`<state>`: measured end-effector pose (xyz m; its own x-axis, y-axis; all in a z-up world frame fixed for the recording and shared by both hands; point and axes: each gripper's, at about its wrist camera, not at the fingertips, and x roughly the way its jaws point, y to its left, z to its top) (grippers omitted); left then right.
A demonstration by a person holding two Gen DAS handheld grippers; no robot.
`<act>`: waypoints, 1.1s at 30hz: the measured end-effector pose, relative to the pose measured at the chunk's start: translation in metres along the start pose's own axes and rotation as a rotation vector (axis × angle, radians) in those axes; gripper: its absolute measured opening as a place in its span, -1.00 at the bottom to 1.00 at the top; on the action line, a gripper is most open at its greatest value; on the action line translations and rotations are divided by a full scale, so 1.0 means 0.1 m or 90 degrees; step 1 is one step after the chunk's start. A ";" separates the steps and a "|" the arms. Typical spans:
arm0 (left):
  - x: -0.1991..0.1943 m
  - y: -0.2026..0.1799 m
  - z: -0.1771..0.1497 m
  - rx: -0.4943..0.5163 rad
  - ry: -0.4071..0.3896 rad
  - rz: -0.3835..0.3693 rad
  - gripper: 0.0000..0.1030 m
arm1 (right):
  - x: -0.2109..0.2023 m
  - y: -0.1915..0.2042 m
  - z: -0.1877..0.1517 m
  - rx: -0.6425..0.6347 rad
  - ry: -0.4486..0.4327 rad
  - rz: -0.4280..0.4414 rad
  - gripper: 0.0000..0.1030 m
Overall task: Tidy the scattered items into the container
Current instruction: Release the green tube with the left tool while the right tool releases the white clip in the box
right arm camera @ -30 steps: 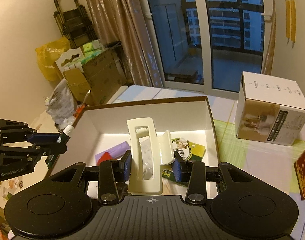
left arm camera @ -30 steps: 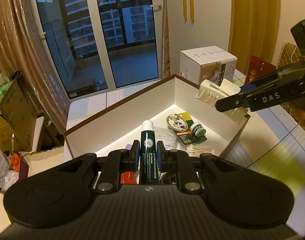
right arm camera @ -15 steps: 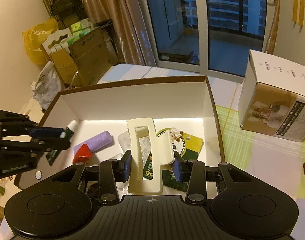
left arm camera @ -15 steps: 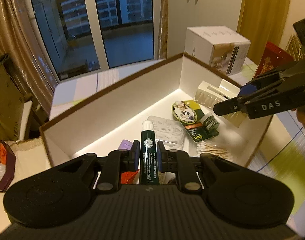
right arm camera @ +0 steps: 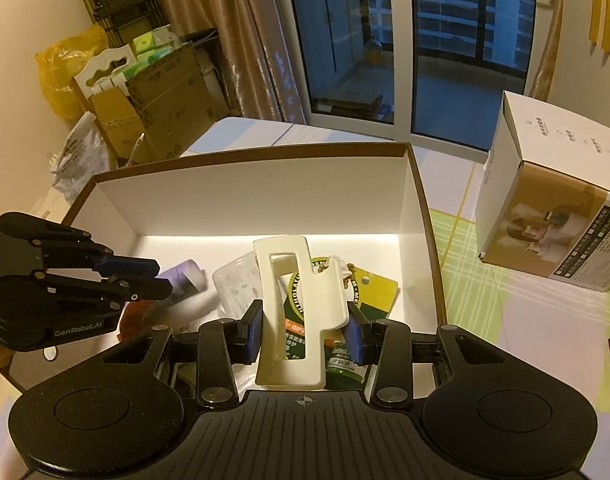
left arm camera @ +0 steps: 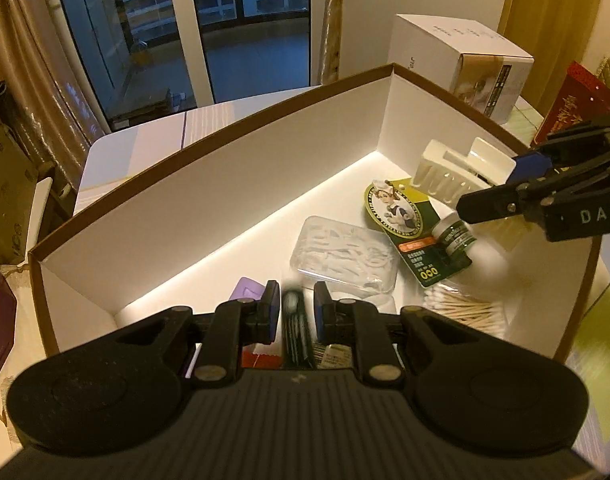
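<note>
Dark green and blurred, the tube [left arm camera: 293, 320] lies between the parted fingers of the left hand-held gripper [left arm camera: 293, 312] with gaps on both sides, low inside the white box [left arm camera: 209, 184]; its lower end is hidden behind the tool body. Further right, the right hand-held gripper [right arm camera: 305, 330] clamps the cream plastic holder [right arm camera: 291, 312] upright over the box's near right part, covering most of the green card [right arm camera: 375, 294].

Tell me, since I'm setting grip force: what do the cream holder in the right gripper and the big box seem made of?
The cream holder looks like rigid moulded plastic: smooth, slightly glossy, with clean cut-out slots. The box looks like matte cardboard: thin flat white walls with a brown raw-looking rim, though coated board can't be ruled out.
</note>
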<state>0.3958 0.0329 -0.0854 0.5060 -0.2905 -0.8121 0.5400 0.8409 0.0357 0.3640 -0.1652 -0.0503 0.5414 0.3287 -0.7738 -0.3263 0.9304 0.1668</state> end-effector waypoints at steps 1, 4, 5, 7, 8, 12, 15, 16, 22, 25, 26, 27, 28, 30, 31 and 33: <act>0.01 0.01 0.00 0.000 0.002 0.001 -0.68 | 0.01 0.00 0.00 -0.001 0.000 -0.001 -0.16; 0.01 0.04 -0.02 -0.004 0.003 0.003 -0.68 | 0.03 0.00 0.00 -0.010 0.004 -0.004 -0.16; 0.00 0.05 -0.02 -0.008 0.004 0.004 -0.68 | 0.03 0.00 0.00 -0.015 0.006 -0.005 -0.16; -0.02 0.08 -0.02 -0.017 0.007 0.002 -0.68 | 0.02 0.02 0.00 -0.029 0.011 -0.005 -0.16; -0.03 0.10 -0.03 -0.021 0.009 0.002 -0.67 | 0.02 0.03 0.00 -0.038 0.016 -0.008 -0.16; -0.07 0.12 -0.06 -0.022 0.021 0.014 -0.63 | 0.02 0.10 -0.04 -0.082 0.039 -0.040 -0.16; -0.11 0.12 -0.08 -0.023 0.027 0.018 -0.60 | 0.01 0.15 -0.10 -0.117 0.049 -0.073 -0.16; -0.12 0.12 -0.09 -0.024 0.026 0.019 -0.58 | 0.00 0.17 -0.12 -0.131 0.049 -0.085 -0.15; -0.21 0.05 -0.11 -0.022 0.026 0.019 -0.47 | 0.00 0.25 -0.24 -0.171 0.053 -0.122 -0.16; -0.27 0.01 -0.11 -0.023 0.026 0.028 -0.29 | -0.01 0.27 -0.27 -0.187 0.054 -0.135 -0.15; -0.29 0.00 -0.11 -0.024 0.025 0.029 -0.27 | -0.01 0.28 -0.27 -0.192 0.053 -0.134 -0.15; -0.32 -0.01 -0.11 -0.025 0.025 0.030 -0.20 | -0.02 0.28 -0.27 -0.198 0.052 -0.131 -0.15; -0.35 -0.02 -0.11 -0.027 0.024 0.032 -0.14 | -0.04 0.29 -0.27 -0.202 0.046 -0.129 -0.15; -0.41 -0.04 -0.10 -0.026 0.016 0.036 0.05 | -0.07 0.31 -0.26 -0.206 0.035 -0.128 0.26; -0.44 -0.06 -0.10 -0.026 0.013 0.038 0.10 | -0.09 0.31 -0.27 -0.206 0.026 -0.130 0.58; -0.52 -0.07 -0.11 -0.028 0.005 0.042 0.25 | -0.17 0.33 -0.28 -0.210 -0.005 -0.124 0.79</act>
<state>0.3585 0.0466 -0.0499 0.5343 -0.2307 -0.8132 0.4755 0.8774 0.0635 0.3225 -0.1449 -0.0485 0.6227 0.1537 -0.7672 -0.4486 0.8735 -0.1891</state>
